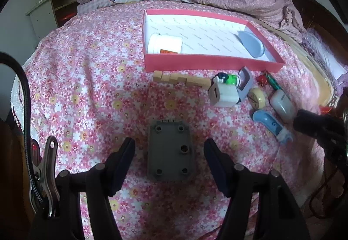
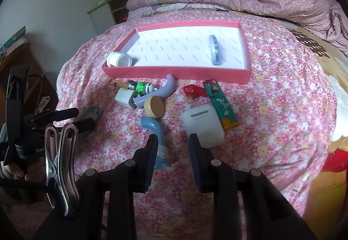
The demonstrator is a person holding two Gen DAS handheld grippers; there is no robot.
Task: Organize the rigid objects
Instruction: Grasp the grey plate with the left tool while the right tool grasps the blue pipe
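My left claw gapes over the grey plate; my right stands parted near the earbud case.

My left gripper [image 1: 169,150] is wide apart with the grey plastic mounting plate [image 1: 170,150] lying flat between its jaws. It looks stiff and light, best pinched across its long edges. My right gripper [image 2: 173,148] holds nothing, the white earbud case [image 2: 203,124] at one o'clock, smooth and probably slippery. At twelve o'clock the pink box [image 2: 178,72] holds a white jar [image 2: 119,59] on its side and a blue-grey disc [image 2: 214,49], possibly a lid.
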